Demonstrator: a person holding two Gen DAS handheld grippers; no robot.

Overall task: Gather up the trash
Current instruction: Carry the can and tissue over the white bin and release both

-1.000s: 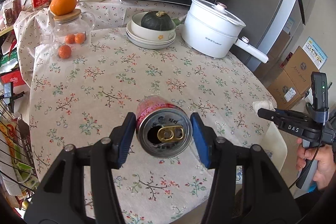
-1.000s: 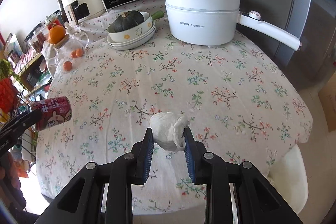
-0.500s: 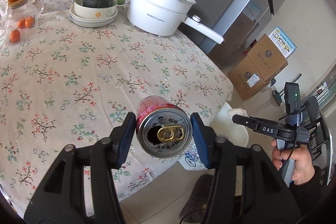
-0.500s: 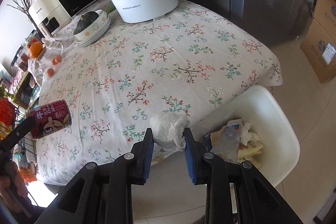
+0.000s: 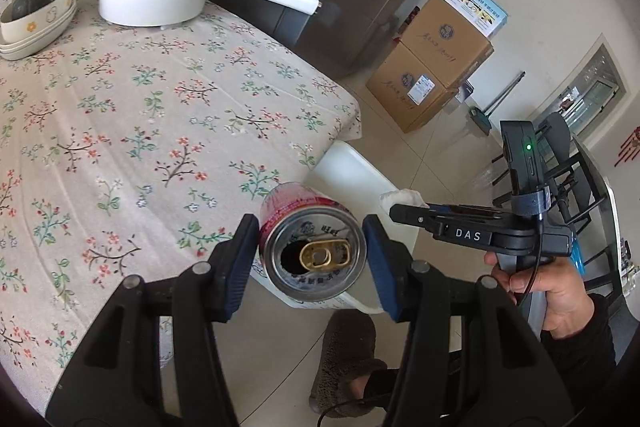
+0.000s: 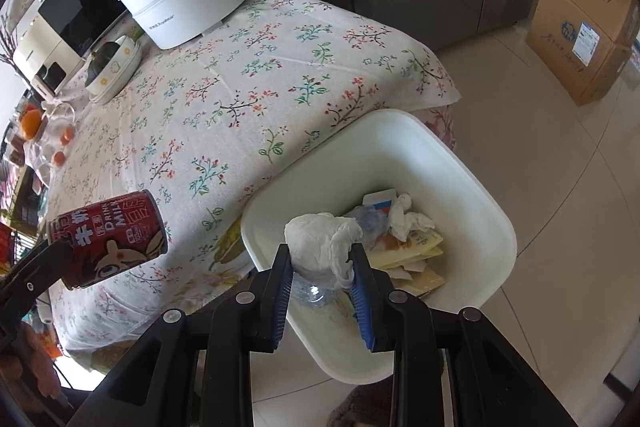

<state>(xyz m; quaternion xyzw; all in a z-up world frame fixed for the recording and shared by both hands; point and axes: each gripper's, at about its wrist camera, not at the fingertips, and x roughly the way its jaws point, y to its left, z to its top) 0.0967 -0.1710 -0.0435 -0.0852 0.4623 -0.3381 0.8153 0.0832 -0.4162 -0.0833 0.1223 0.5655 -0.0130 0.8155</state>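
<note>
A red can (image 6: 107, 238) lettered "DRINK MILK" is pinched between the pads of the left gripper (image 5: 311, 254) at the table's edge, while a crumpled white tissue (image 6: 321, 242) is clamped by the right gripper (image 6: 322, 287) directly above the white bin (image 6: 472, 187).

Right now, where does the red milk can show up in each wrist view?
Left wrist view: the red milk can sits low centre, open top toward the camera, between the left tongs.
Right wrist view: the can is at lower left, on its side, above the floral tablecloth.
Shared landmark: the white bin, which appears just behind the can in the left wrist view.
</note>
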